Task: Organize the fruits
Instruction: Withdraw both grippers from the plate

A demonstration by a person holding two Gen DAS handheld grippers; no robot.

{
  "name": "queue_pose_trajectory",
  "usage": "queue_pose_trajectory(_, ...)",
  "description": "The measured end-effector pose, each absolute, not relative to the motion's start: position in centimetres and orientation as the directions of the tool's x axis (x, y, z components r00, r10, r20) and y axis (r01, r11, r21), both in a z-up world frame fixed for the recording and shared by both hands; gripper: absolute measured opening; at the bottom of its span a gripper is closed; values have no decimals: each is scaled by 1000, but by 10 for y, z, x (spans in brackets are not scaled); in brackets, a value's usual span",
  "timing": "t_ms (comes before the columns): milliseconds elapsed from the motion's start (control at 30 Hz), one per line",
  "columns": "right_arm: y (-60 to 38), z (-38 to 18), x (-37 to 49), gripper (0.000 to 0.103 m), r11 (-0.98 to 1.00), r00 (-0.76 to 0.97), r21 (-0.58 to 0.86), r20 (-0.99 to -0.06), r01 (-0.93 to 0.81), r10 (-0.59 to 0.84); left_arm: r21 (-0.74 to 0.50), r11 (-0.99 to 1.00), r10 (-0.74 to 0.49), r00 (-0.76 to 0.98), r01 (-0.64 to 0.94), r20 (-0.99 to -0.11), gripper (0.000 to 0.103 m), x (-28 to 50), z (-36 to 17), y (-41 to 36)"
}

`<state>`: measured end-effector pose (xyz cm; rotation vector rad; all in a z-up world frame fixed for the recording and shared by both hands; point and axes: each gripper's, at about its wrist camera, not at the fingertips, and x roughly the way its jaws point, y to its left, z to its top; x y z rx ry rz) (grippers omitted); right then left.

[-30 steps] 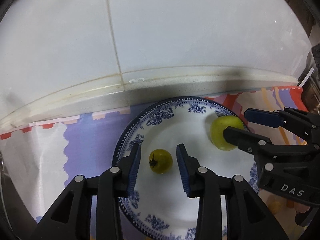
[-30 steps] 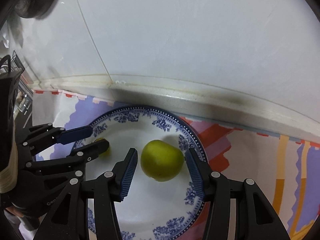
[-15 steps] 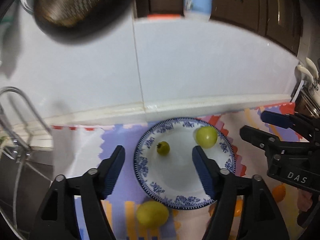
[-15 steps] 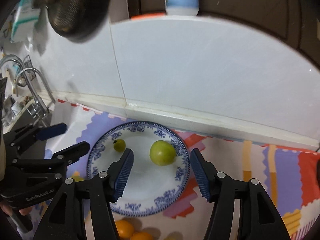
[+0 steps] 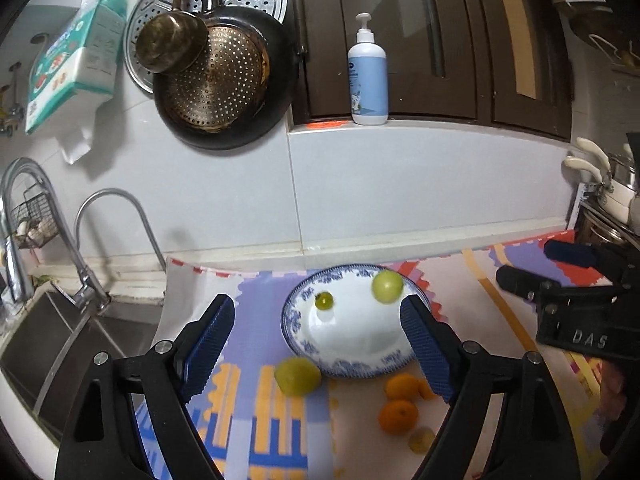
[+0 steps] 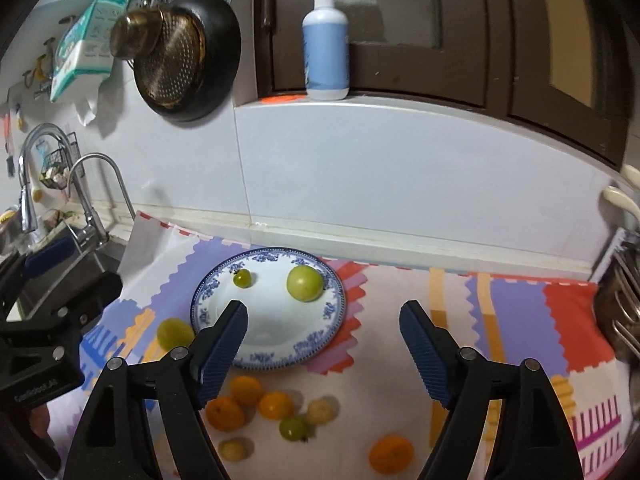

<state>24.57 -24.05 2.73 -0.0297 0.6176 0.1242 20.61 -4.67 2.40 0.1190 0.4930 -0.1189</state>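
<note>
left gripper (image 5: pixel 318 342): jaws apart, nothing between them, they have just been opening. it hangs over the near-left rim of the round white plate with blue floral border (image 5: pixel 304 344).

on the plate: small dark-green stemmed fruit (image 5: pixel 323 300) at back left, larger pale-green round fruit (image 5: pixel 387 287) at back right, well apart from each other. both are placed; the rest are not.

left to right on the colourful patterned mat on the table (image 6: pixel 520 320): a yellow-green fruit (image 6: pixel 174 333) just beside the plate's left edge, then a cluster of orange citrus (image 6: pixel 225 413) and small yellow and green fruits in front of the plate, then a lone orange fruit (image 6: pixel 391 453) at right, apart from the cluster.

right gripper (image 6: pixel 322 346): jaws apart and empty, also just been opening, over the plate's near-right side.

my read of the step: pick the next loose fruit. suggest left takes the yellow-green one by the plate edge and right takes the lone orange, since both have clear sides. come down with the jaws straddling the fruit and close gently, because round fruit will roll. leave the cluster until neighbours are out of the way.

view differences: the right wrist view shows the whole cluster and the lone orange. the left view cuts most of that off and blurs the near fruit. the left view shows the sink basin (image 5: pixel 60 344) just left of the mat, so keep rollers away from that side.
</note>
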Motion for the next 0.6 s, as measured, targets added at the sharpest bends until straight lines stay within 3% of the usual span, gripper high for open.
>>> queue_pose_trajectory(300, -257, 28, 196, 79, 996, 840, -38, -539, -84, 50, 76, 989, -75, 865, 130, -496, 85, 170, 12, -61)
queue_pose_trajectory(600, -279, 7, 175, 79, 993, 802, -33, -594, -112, 71, 90, 986, -69, 831, 142, -553, 85, 152, -14, -88)
